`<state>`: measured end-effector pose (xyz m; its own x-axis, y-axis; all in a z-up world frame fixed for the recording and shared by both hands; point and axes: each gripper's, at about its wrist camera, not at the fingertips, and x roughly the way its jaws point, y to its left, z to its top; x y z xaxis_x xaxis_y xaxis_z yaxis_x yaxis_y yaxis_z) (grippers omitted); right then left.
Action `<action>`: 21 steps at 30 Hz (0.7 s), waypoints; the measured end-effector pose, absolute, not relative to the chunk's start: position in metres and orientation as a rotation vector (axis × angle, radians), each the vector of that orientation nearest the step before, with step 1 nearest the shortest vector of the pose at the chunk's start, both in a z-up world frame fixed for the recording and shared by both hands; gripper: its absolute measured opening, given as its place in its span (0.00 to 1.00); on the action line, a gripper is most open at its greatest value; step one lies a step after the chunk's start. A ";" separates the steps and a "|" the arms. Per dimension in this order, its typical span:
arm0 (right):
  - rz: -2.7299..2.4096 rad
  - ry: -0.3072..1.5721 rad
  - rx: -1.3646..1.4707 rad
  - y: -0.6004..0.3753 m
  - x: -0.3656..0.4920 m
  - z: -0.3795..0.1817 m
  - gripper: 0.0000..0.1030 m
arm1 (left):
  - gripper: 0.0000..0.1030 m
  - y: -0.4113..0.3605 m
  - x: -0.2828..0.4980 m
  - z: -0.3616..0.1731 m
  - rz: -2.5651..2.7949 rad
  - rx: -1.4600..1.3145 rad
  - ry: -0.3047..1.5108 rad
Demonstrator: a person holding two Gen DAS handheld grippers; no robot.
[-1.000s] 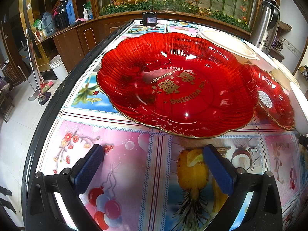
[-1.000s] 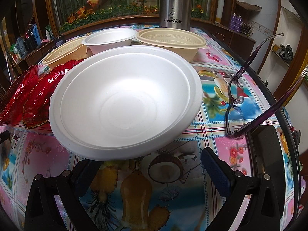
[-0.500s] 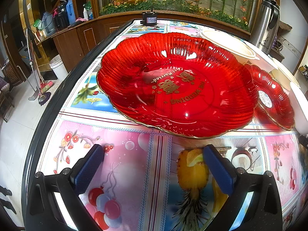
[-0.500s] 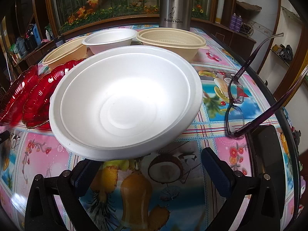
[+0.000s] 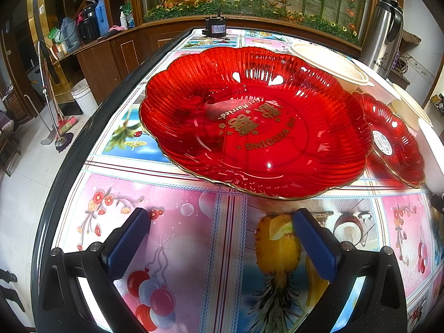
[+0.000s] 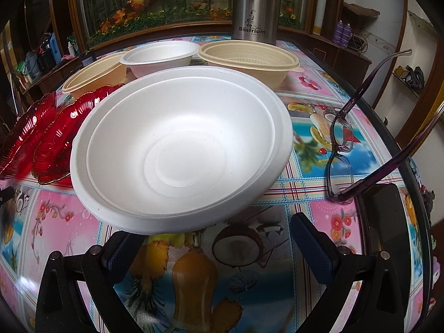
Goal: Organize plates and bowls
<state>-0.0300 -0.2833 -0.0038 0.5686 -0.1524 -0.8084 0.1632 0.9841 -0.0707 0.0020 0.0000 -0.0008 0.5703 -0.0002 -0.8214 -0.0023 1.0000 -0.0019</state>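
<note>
little has shifted since the earlier frames: both claws, left gripper (image 5: 220, 238) and right gripper (image 6: 211, 247), stay spread and empty, facing the large red plate (image 5: 255, 141) near the table (image 5: 177, 238) left edge and the white bowl (image 6: 180, 149) mid-table.

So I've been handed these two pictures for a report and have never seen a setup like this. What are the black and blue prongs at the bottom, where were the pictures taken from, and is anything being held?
No machine here: a person holds a two-finger tool in each hand, and a wide-angle camera on each looks forward along its fingers. The blue-padded prongs are those fingers.

One picture is from the left tool. It faces a large red plate with gold lettering; a smaller red plate sits to its right on the patterned table.

The other is from the right tool. It faces a white bowl, apparently two nested. Behind stand two beige bowls, a small white bowl and a steel flask; glasses lie to the right.

Both tools are open and hold nothing.
</note>
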 end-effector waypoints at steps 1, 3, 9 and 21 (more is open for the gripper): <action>-0.186 0.948 0.012 -0.283 -0.030 -0.003 0.99 | 1.00 0.000 0.002 -0.001 0.001 -0.003 0.964; -0.186 0.948 0.013 -0.283 -0.030 -0.004 0.99 | 1.00 0.000 0.002 -0.001 0.001 -0.003 0.964; -0.190 0.949 0.009 -0.278 -0.025 -0.003 0.99 | 1.00 0.000 0.002 -0.001 0.001 -0.003 0.964; -0.105 1.086 -0.022 -0.277 -0.022 0.001 0.99 | 1.00 -0.002 0.001 -0.001 0.008 -0.004 0.964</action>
